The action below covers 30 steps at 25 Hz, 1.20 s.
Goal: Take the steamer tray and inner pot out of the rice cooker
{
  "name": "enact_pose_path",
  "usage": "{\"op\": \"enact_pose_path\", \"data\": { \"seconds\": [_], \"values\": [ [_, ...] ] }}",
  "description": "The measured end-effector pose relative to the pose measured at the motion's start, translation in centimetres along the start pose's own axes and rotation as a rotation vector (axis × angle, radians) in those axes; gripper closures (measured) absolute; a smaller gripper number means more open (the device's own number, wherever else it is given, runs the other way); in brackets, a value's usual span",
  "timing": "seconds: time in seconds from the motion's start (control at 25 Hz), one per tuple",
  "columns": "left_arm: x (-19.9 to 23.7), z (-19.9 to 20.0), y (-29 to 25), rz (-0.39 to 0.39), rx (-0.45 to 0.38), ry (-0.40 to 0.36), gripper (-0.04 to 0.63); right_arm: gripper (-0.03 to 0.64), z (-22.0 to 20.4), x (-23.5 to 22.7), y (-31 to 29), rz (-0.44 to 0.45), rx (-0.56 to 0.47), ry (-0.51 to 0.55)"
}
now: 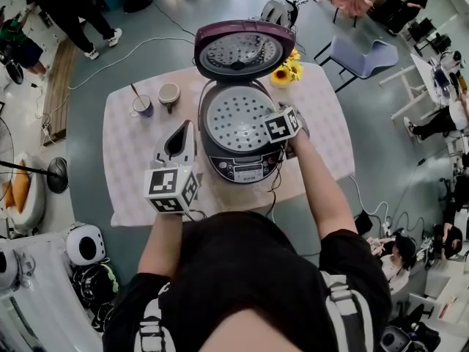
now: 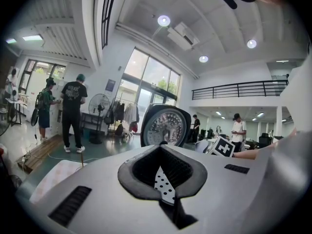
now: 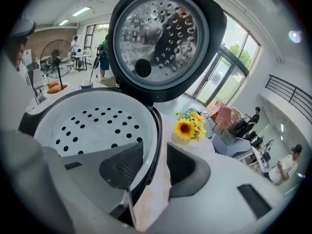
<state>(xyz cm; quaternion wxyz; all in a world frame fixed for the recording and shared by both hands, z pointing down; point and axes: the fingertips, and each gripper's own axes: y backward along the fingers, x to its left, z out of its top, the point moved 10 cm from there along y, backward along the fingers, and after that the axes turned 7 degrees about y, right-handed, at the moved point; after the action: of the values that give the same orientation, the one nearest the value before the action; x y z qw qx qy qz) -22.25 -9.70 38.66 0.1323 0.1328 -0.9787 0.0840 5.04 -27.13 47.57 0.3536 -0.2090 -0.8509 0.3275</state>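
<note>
A dark cup (image 1: 143, 106) and a pale cup (image 1: 169, 94) stand on the table (image 1: 124, 160), ahead of the left claw (image 1: 180, 132) and a little to its left. The left claw is clenched with nothing in it, its jaws meeting tip to tip. It is held nearly level over the cloth and points past the cups.

Just to the right of this claw sits the rice cooker (image 1: 242, 169). Its lid (image 1: 242, 52) stands raised ahead of both claws. The steamer tray (image 1: 233, 116), white and full of holes, rests in the cooker's mouth. It lies right of the left claw and directly under the tip of the right claw (image 3: 155, 155). The inner pot cannot be seen beneath the tray.

The right claw tilts down at the tray's near right edge. It is released, with its jaws part-way apart and straddling the rim. The left jaw is inside the tray over the holed wall. The right jaw is outside the cooker, and a strip of tablecloth shows between it and the dark rim.

A bunch of sunflowers (image 3: 189, 126) stands ahead of the right jaw, just right of the lid.
</note>
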Motion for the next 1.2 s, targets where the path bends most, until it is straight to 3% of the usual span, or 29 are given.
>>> {"op": "enact_pose_path", "data": {
  "seconds": [0.28, 0.6, 0.92, 1.2],
  "values": [
    [-0.6, -0.1, -0.1, -0.018, 0.002, -0.009, 0.594, 0.56, 0.4, -0.5, 1.2, 0.009, -0.052, -0.135],
    [-0.5, -0.2, 0.2, -0.017, 0.002, -0.007, 0.594, 0.588, -0.6, -2.6, 1.3, 0.162, -0.073, -0.551],
    [-1.0, 0.0, 0.1, -0.027, 0.006, -0.012, 0.594, 0.589, -1.3, -3.2, 1.7, 0.248, -0.114, -0.715],
    [-1.0, -0.1, -0.2, -0.037, 0.006, -0.018, 0.594, 0.59, -1.0, -4.0, 3.1, 0.233, -0.174, -0.757]
  ]
}}
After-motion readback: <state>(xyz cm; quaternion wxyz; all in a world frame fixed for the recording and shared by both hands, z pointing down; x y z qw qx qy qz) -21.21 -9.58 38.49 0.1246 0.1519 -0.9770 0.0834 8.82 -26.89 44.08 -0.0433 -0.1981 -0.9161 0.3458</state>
